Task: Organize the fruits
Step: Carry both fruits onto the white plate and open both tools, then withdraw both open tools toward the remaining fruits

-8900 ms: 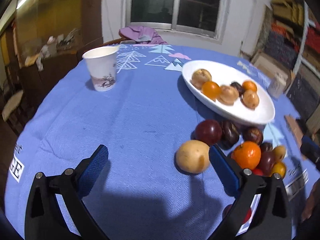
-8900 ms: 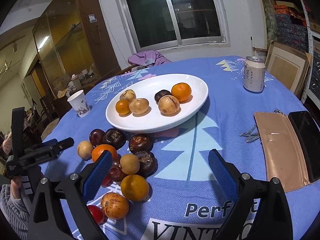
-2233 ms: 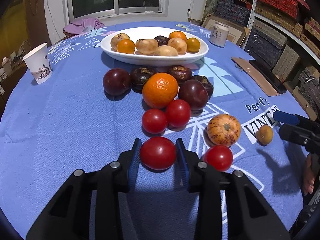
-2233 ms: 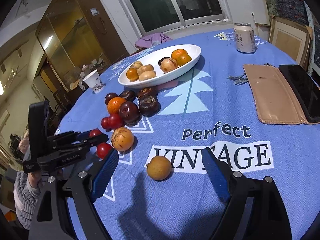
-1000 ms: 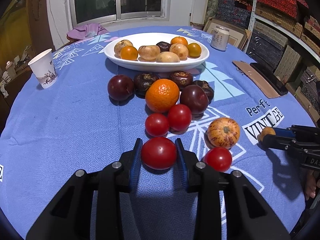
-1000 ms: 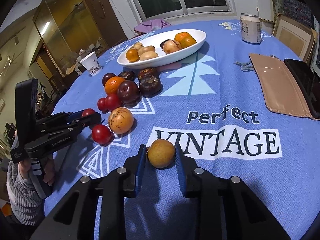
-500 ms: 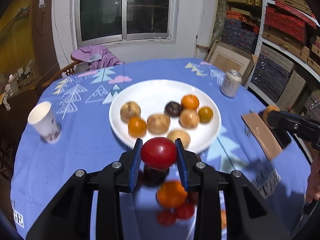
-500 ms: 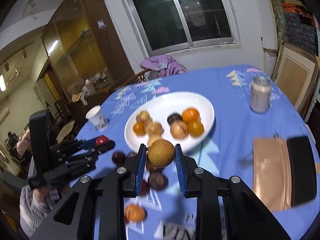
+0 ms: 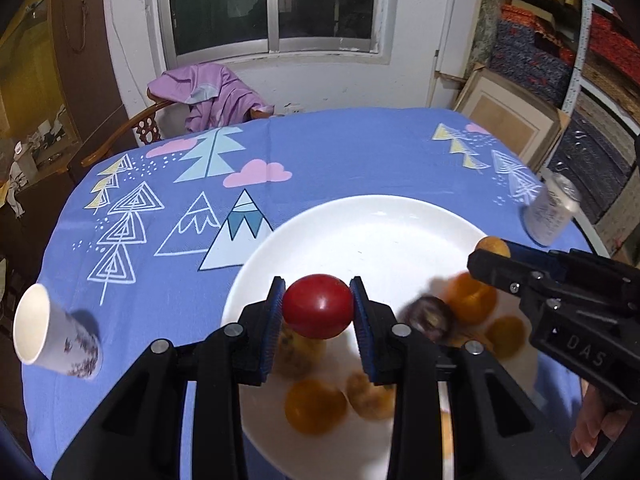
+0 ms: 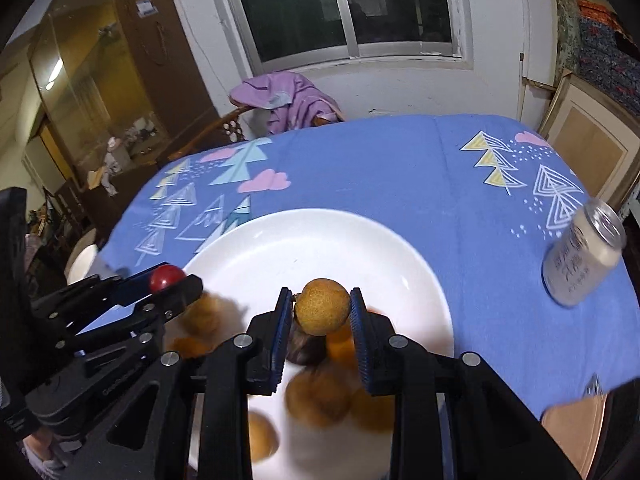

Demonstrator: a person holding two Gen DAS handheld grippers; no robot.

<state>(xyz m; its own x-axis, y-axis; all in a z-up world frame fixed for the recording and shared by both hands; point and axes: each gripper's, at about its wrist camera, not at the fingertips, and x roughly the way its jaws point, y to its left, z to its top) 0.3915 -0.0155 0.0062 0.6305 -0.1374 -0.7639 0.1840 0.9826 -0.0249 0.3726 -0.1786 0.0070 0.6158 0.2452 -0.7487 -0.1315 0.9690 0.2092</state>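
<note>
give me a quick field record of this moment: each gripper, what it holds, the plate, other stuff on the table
left gripper: shut on red tomato, held above the plate
right gripper: shut on yellow-brown fruit, held above the plate
white plate: on the blue tablecloth; far half bare, blurred orange, tan and dark fruits in the near half
paper cup: left of the plate, on the cloth
drink can: right of the plate, upright
beyond the table: chair with purple garment
</note>
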